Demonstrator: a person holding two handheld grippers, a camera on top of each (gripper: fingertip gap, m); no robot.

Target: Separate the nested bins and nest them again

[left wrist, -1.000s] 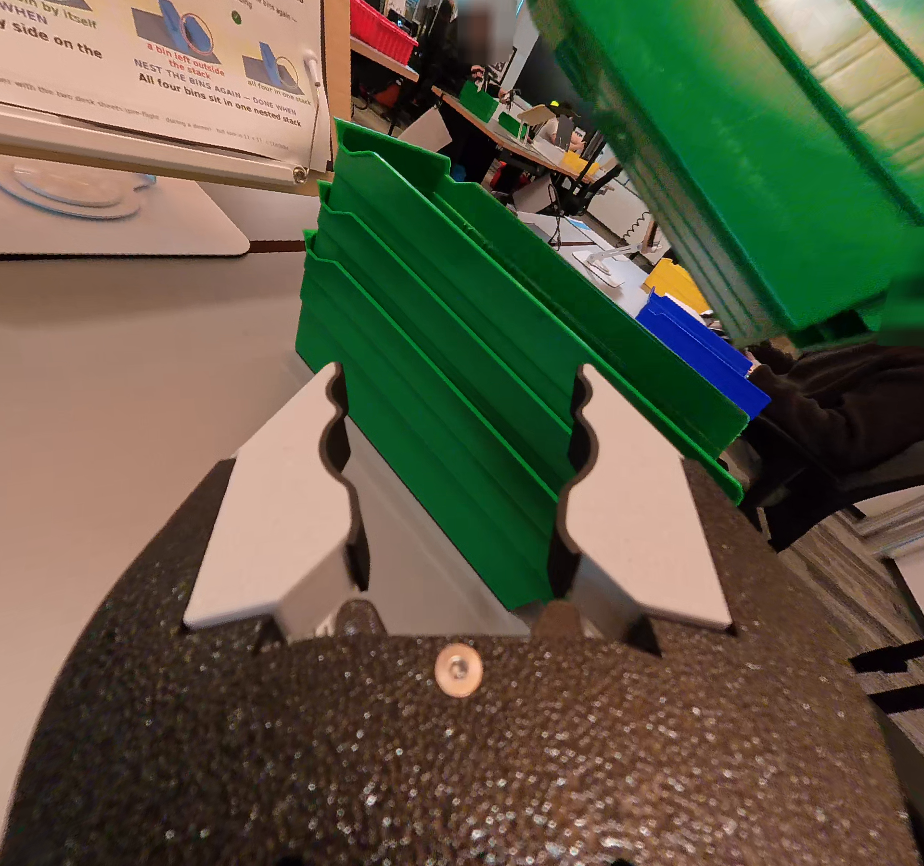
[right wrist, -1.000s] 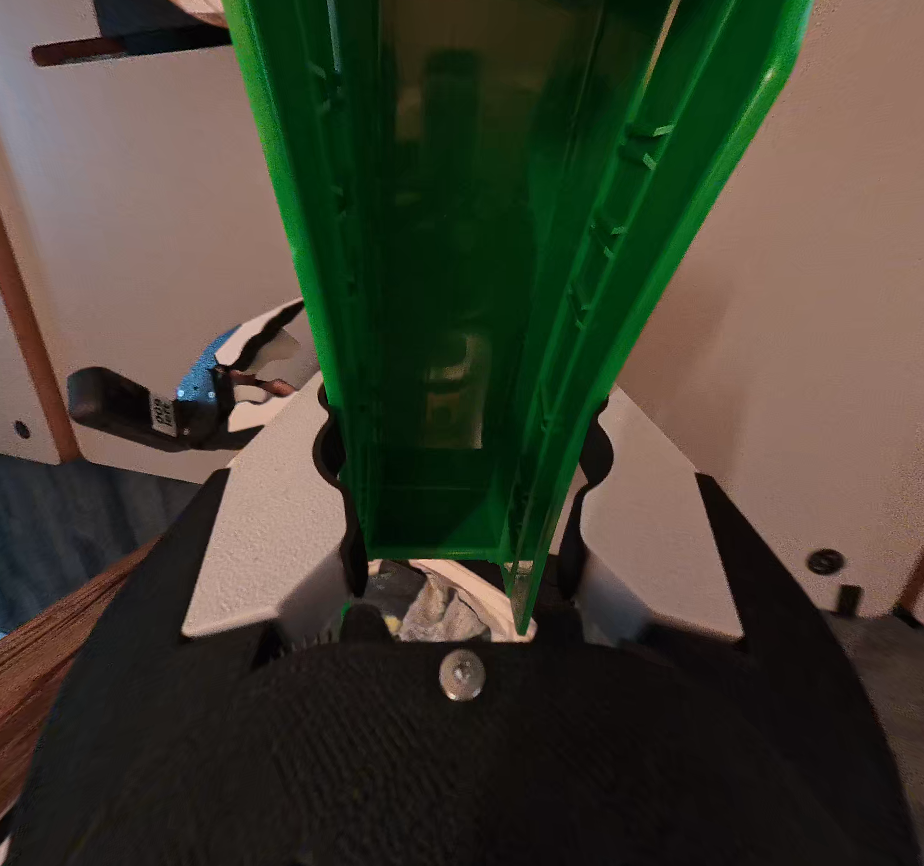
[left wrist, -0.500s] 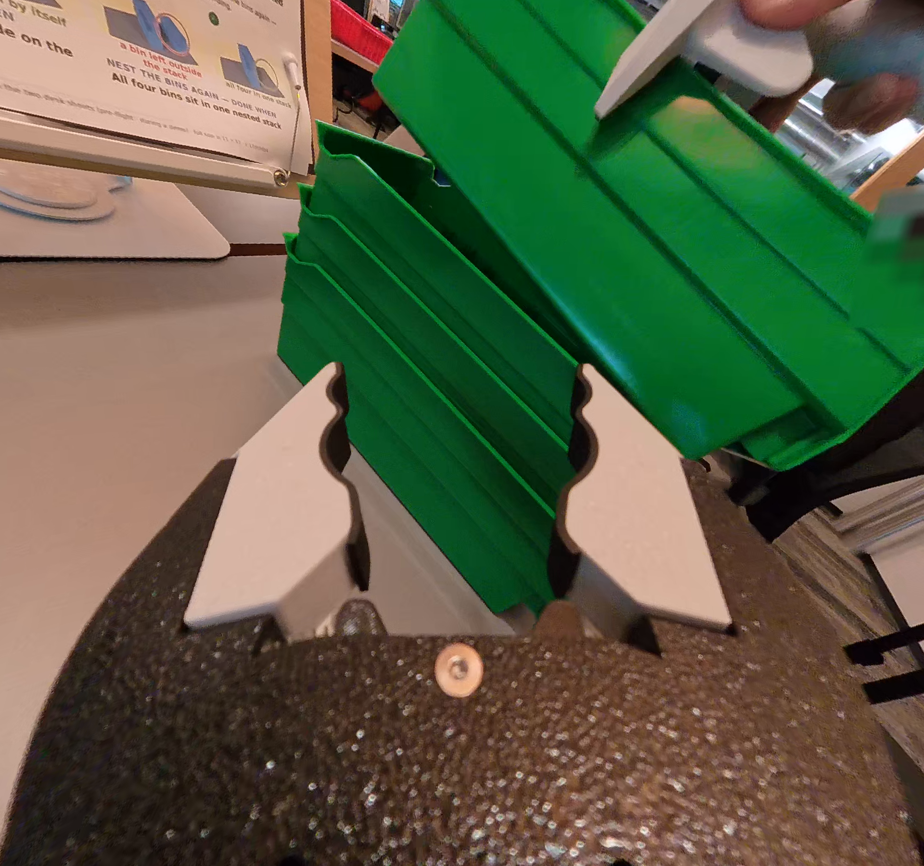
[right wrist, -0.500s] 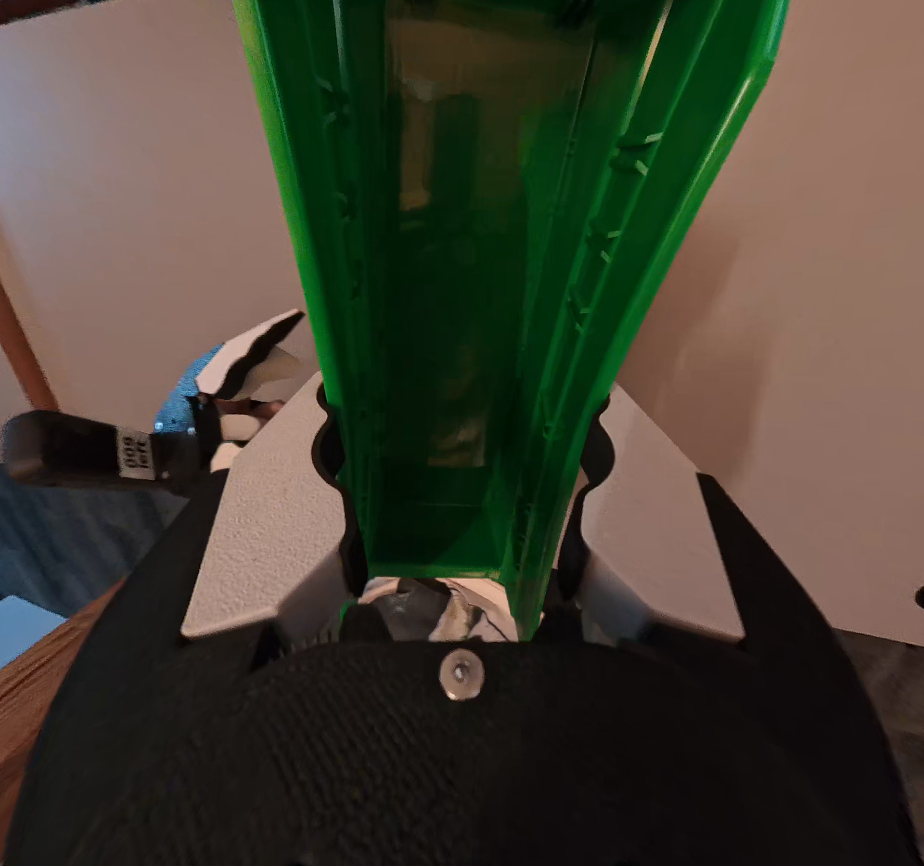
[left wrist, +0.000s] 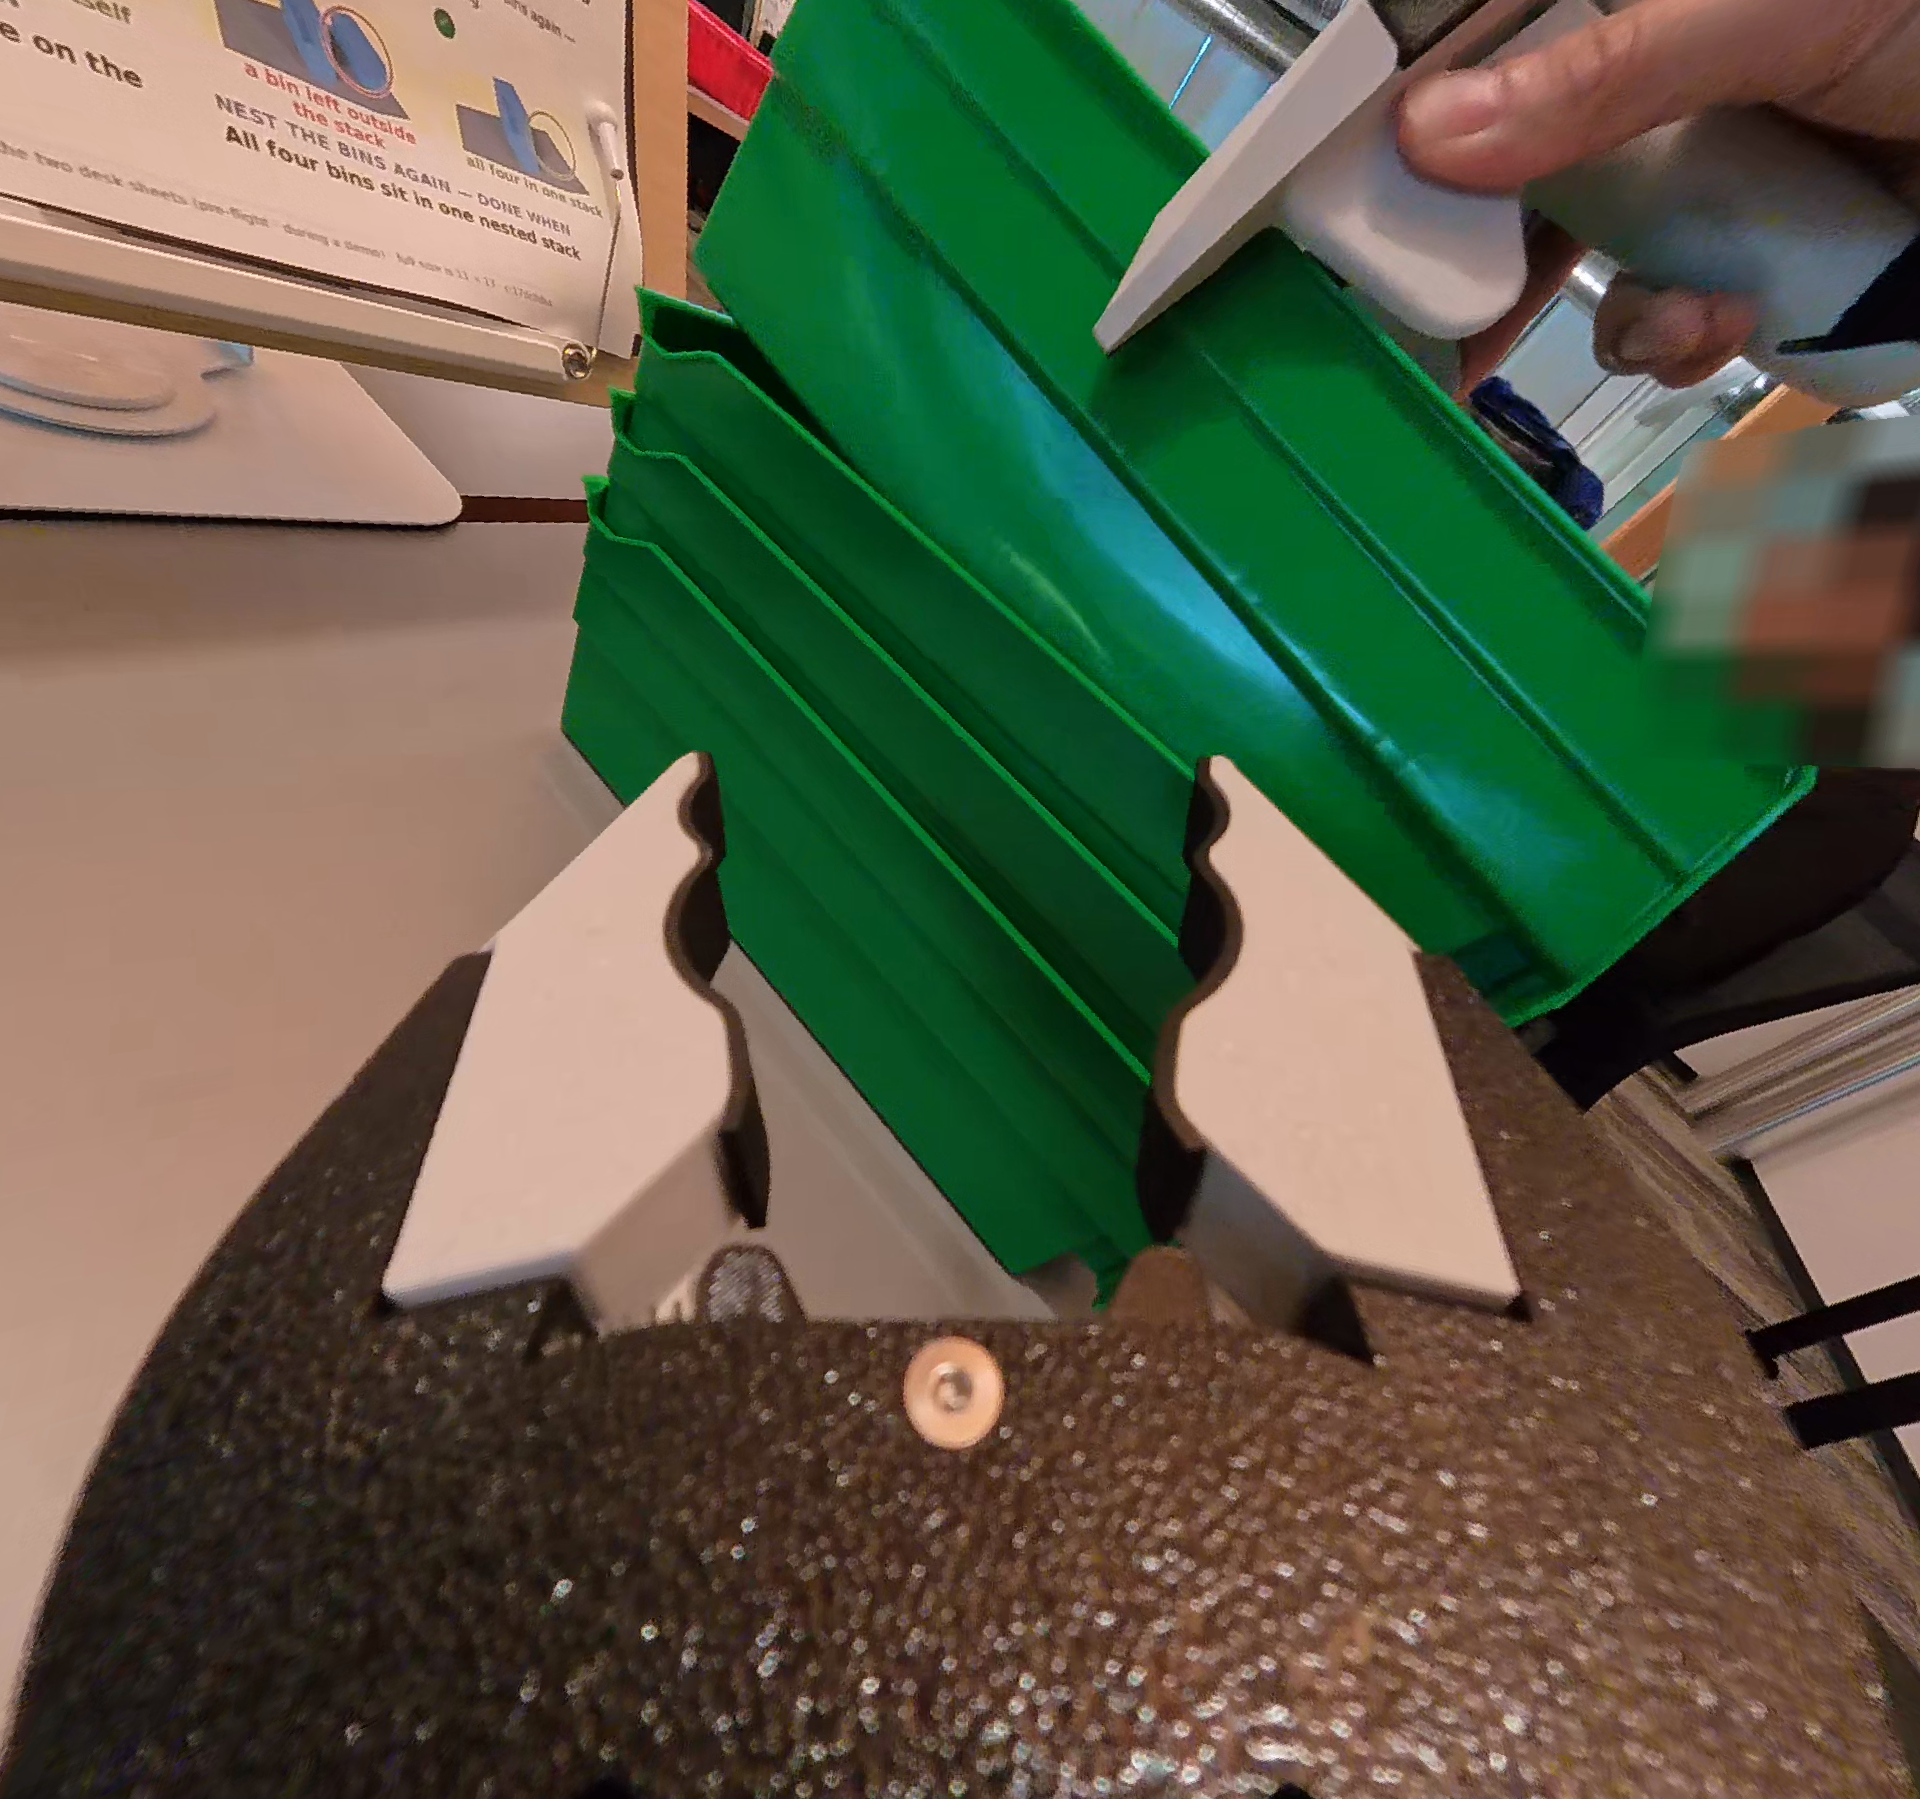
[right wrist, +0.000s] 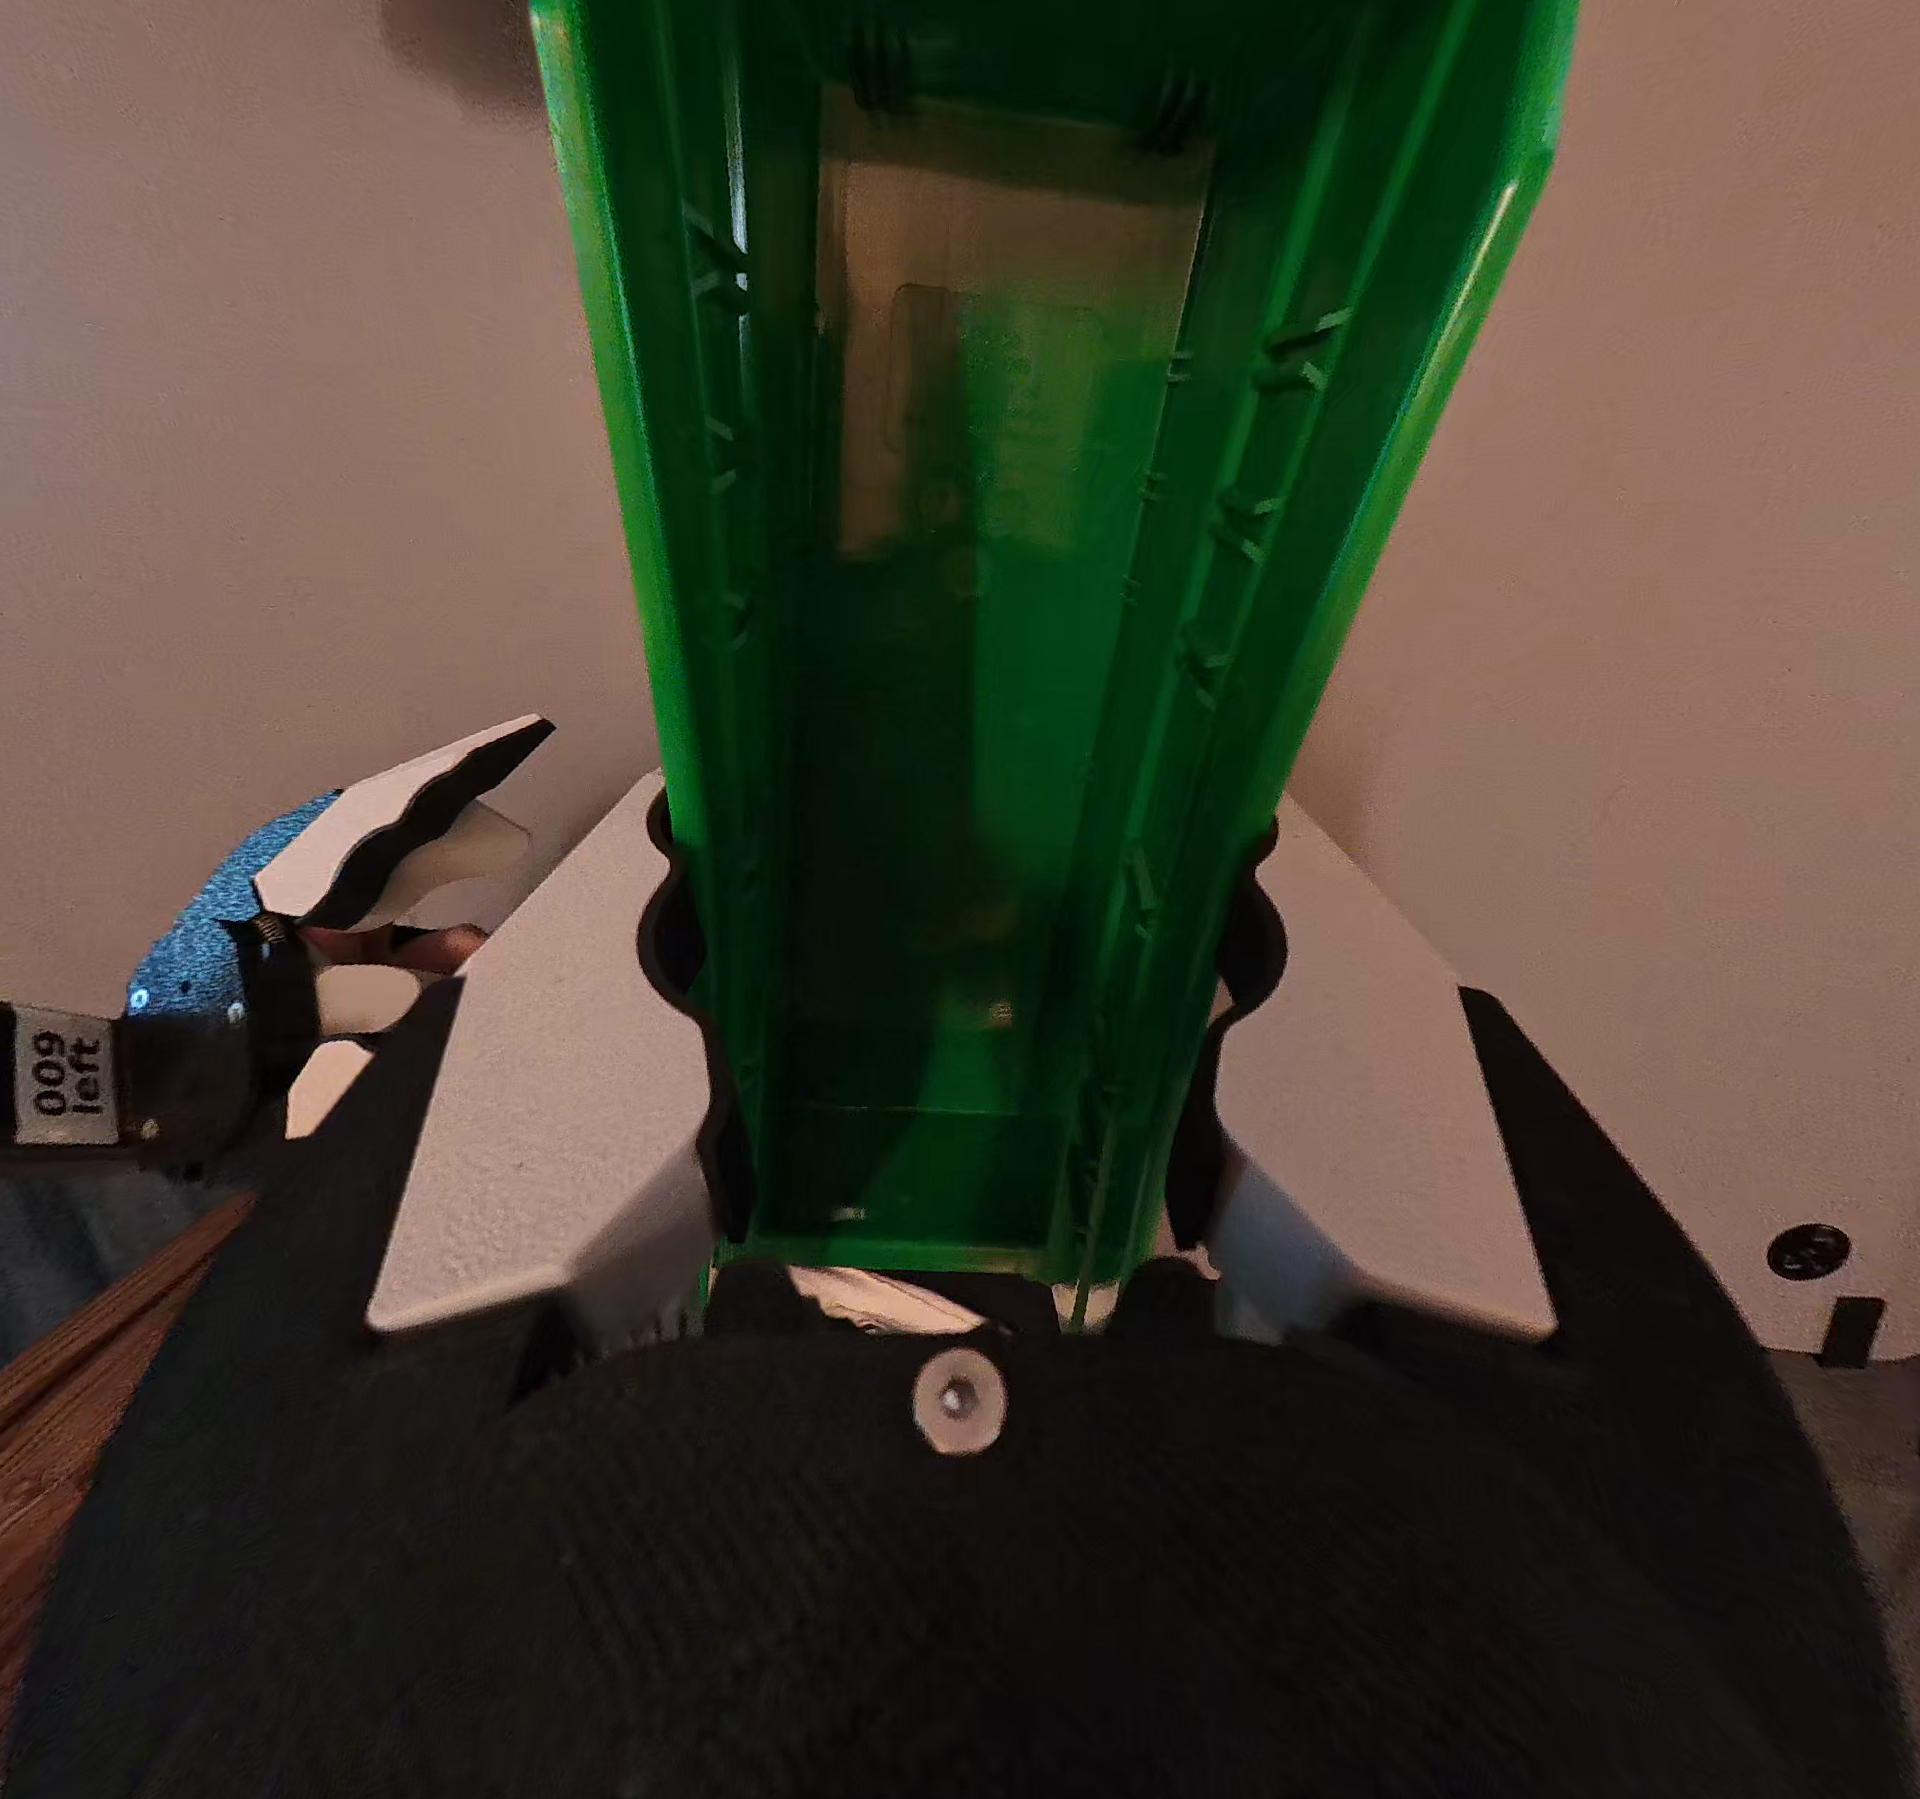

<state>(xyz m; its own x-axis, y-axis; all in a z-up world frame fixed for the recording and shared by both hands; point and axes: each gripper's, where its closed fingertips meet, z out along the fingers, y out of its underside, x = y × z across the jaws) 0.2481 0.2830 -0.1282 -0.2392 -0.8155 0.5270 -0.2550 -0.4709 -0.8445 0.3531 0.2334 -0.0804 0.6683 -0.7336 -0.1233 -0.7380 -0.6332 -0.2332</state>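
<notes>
Three bins (left wrist: 862,876) sit nested on the table (left wrist: 239,814) by our spread, empty left tool (left wrist: 951,1011), while our right tool (right wrist: 961,1032) clamps the fourth bin (right wrist: 997,502) just above them, not yet nested.

Left gripper (left wrist: 951,1001) agape, right gripper (right wrist: 961,1022) clamped.

A nested stack of green bins (left wrist: 883,814) stood tilted on the pale tabletop, stepped rims showing one behind another. A separate green bin (left wrist: 1195,461) hung tilted just above it, its long, narrow hollow empty.
</notes>
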